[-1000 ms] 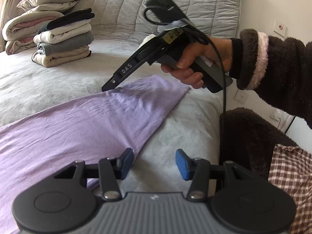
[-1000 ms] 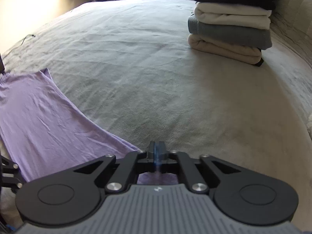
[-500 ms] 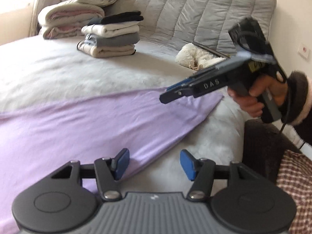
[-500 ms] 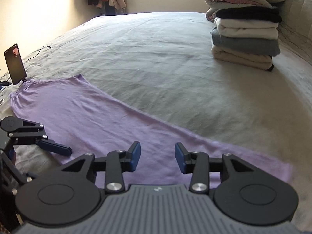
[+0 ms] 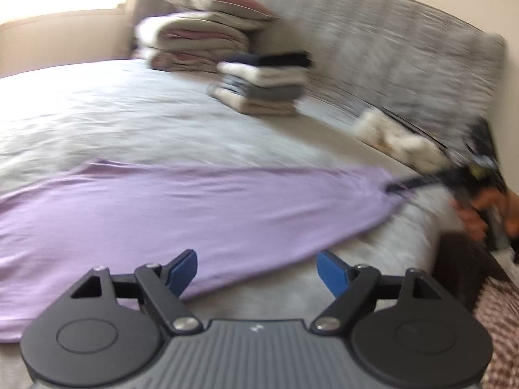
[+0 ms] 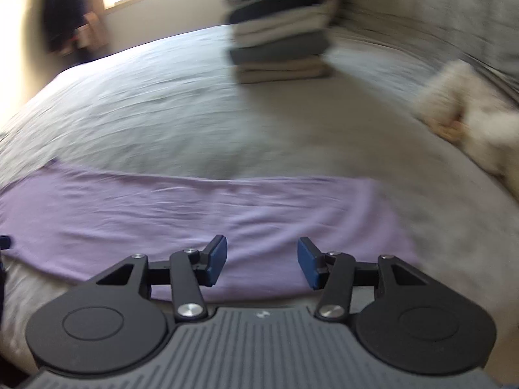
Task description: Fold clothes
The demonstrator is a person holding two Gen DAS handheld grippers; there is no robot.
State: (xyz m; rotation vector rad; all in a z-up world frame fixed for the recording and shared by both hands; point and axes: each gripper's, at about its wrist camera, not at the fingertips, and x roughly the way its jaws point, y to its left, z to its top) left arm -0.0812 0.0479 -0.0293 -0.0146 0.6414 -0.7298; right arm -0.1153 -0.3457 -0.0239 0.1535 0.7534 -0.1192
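While both hand-held grippers (image 5: 256, 270) (image 6: 262, 261) gape empty, the lilac garment (image 6: 194, 214) lies flat beneath them.

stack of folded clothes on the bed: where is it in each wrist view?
Left wrist: the stack of folded clothes sits upper centre, on the bed, in front of the headboard, beyond the purple garment.
Right wrist: the stack sits top centre-right, also past the garment.
Shared landmark: the white fluffy thing, right of the stack in both views.
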